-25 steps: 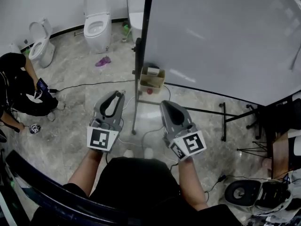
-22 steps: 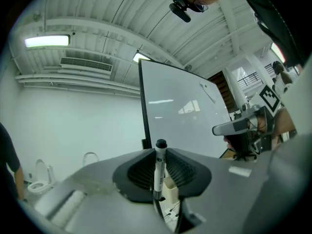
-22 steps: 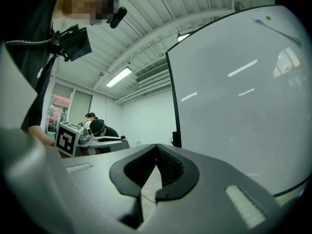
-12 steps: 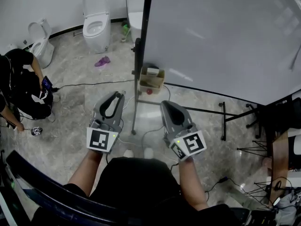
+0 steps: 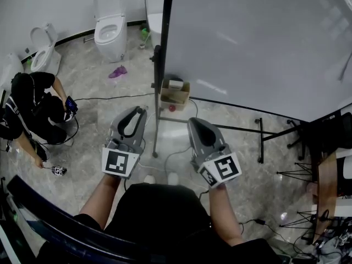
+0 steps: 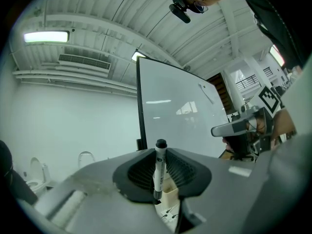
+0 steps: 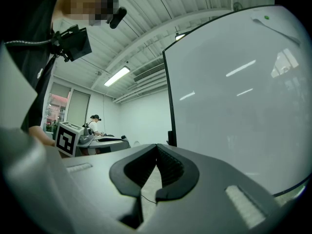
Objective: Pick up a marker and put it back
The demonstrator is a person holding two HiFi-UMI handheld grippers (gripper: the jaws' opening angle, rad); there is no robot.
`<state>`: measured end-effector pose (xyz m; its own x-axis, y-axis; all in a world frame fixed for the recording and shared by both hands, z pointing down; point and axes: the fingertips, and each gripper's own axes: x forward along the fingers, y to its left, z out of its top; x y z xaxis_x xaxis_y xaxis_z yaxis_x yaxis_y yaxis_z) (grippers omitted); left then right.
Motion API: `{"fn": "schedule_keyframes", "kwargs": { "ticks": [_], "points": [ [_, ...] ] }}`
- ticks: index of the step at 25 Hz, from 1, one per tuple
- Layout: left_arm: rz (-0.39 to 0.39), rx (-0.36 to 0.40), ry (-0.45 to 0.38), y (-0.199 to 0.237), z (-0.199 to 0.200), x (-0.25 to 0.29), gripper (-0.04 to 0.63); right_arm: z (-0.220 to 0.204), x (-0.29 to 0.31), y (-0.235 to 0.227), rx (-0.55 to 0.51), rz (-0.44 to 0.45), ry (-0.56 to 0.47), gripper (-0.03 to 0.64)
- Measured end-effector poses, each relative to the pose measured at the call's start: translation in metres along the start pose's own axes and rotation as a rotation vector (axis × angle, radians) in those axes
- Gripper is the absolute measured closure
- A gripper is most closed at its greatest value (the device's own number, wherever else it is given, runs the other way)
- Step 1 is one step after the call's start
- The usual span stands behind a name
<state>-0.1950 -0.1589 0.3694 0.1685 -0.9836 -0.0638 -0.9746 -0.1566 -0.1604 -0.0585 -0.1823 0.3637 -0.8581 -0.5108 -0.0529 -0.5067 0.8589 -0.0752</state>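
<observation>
Your left claw [image 5: 136, 111] clamps marker [image 6: 158, 172] mid-barrel, upright between jaws. Light, stiff, slick plastic (may pivot); hold near barrel middle. Your right claw [image 7: 157, 146] closed, empty.

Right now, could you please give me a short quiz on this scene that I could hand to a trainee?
1. True or false: the jaws of the right gripper stand wide apart.
2. What stands between the jaws of the left gripper? A: a marker. B: a sponge. C: nothing.
3. Fill in: the cardboard box sits at the foot of the ____.

Key: 1 false, they are together with nothing between them. 2 A, held upright. 3 whiteboard.
</observation>
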Motion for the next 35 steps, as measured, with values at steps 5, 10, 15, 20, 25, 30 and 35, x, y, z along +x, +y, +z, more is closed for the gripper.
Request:
{"fn": "schedule_keyframes", "kwargs": {
  "ticks": [5,10,15,20,25,30,35],
  "points": [
    [-0.025,0.003,0.001,-0.006,-0.002,0.014,0.522,0.000,-0.003,-0.010,-0.001,-0.022,0.001,0.607],
    [-0.062,0.008,0.000,-0.016,-0.004,0.029,0.522,0.001,-0.011,-0.023,-0.004,-0.061,0.003,0.607],
    [-0.106,0.010,-0.001,-0.028,-0.006,0.045,0.522,0.002,-0.021,-0.034,-0.007,-0.100,0.004,0.607],
    [-0.156,0.009,-0.004,-0.040,-0.008,0.064,0.523,0.001,-0.034,-0.048,-0.007,-0.155,0.013,0.607],
    [-0.192,-0.003,0.001,-0.050,-0.016,0.083,0.523,0.000,-0.047,-0.062,-0.008,-0.214,0.019,0.607],
    [-0.225,0.005,0.010,-0.059,-0.025,0.098,0.523,-0.003,-0.056,-0.071,-0.006,-0.255,0.025,0.607],
    [-0.250,0.012,0.031,-0.067,-0.036,0.111,0.523,-0.005,-0.065,-0.078,-0.007,-0.292,0.036,0.607]
  ]
}}
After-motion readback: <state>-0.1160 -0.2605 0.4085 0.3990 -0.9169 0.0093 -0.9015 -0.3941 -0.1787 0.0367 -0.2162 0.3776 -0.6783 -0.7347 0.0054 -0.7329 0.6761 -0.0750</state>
